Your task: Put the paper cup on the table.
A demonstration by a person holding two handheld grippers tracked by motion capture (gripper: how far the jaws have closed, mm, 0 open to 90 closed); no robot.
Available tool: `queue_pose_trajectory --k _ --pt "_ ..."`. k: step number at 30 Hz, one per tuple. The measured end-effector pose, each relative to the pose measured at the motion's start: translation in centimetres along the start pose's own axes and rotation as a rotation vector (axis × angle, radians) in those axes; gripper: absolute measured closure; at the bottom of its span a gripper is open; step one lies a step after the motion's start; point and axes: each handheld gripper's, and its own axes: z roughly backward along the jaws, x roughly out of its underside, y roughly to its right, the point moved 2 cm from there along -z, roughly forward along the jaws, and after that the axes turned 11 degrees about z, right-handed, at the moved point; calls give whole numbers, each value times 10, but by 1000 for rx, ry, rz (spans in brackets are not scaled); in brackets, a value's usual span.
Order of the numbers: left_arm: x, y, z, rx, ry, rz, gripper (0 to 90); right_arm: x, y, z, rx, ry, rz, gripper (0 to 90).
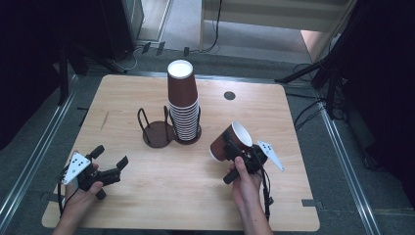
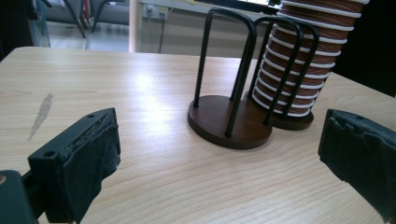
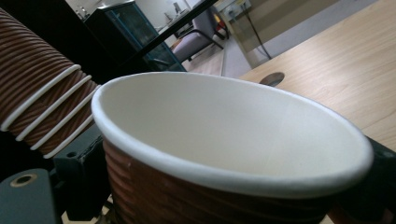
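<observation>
A tall stack of brown ribbed paper cups (image 1: 183, 103) with white rims stands in the right ring of a dark wire cup holder (image 1: 157, 131) at the table's middle. The holder's left base is bare (image 2: 229, 122); the stack (image 2: 299, 70) rises behind it. My right gripper (image 1: 237, 152) is shut on a single brown paper cup (image 1: 230, 141), tilted with its white mouth up and to the right. That cup (image 3: 224, 149) looms close in the right gripper view, with the stack (image 3: 37, 107) at its left. My left gripper (image 1: 110, 157) is open near the front left, holding nothing, its pads (image 2: 88, 163) wide apart.
The wooden table (image 1: 147, 191) has a round cable hole (image 1: 229, 95) near its far right. A faint grey streak (image 2: 42, 114) marks the wood at the left. Dark stands and cables sit on the floor beyond the far edge.
</observation>
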Motion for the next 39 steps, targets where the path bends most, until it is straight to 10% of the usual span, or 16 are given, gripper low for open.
queue_pose_trajectory --k 39 --pt "-1 -22 19 -74 2 24 0 5 18 -51 213 24 505 94"
